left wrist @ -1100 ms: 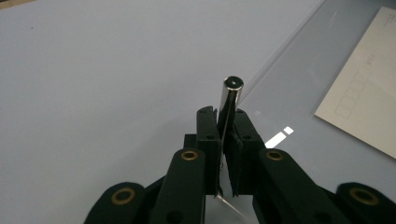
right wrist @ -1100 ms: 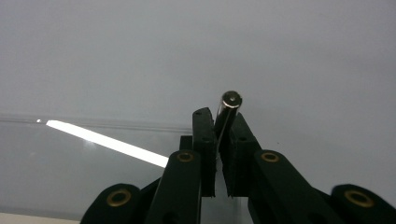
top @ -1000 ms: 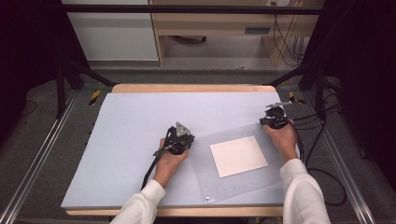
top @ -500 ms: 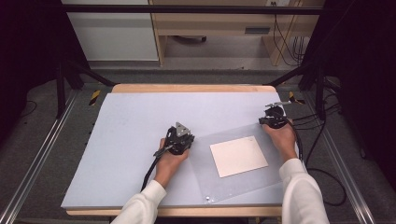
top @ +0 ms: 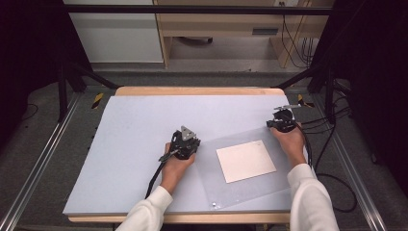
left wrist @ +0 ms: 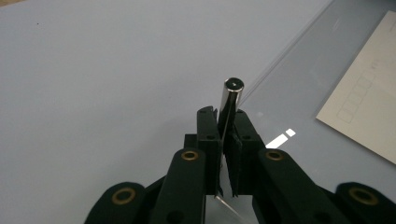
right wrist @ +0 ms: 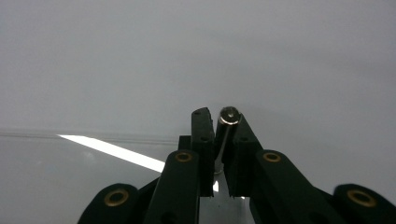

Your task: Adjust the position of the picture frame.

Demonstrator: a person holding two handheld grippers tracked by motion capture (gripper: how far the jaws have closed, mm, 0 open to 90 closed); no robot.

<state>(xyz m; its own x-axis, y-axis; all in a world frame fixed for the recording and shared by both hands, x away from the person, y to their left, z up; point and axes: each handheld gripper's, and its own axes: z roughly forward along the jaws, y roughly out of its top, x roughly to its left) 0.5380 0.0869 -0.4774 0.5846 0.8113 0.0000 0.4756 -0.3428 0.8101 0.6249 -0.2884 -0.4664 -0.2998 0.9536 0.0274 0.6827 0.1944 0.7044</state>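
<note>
A wide, matte, pale blue-grey mat covers the wooden-edged table, and on its right half, right of centre in the high view, lies a clear, glossy plastic sheet with a square cream card under or inside it; I cannot tell which. In the left gripper view the card, at the right edge of the frame, carries a faint row of small printed boxes. The left gripper, black and angular with a grey three-cornered plate on top, sits at the sheet's left edge near the middle of the frame, its cable trailing down along a white sleeve. Its jaws are drawn narrow, pinching a short polished metal cylinder whose flat round end faces the camera, and a thin clear edge of the sheet seems caught between them too. The right gripper rests at the sheet's far right corner, in the right of the frame. Its jaws are likewise nearly closed, gripping a similar shiny metal pin with a rounded head, the sheet's edge catching a bright streak of light at lower left.
</note>
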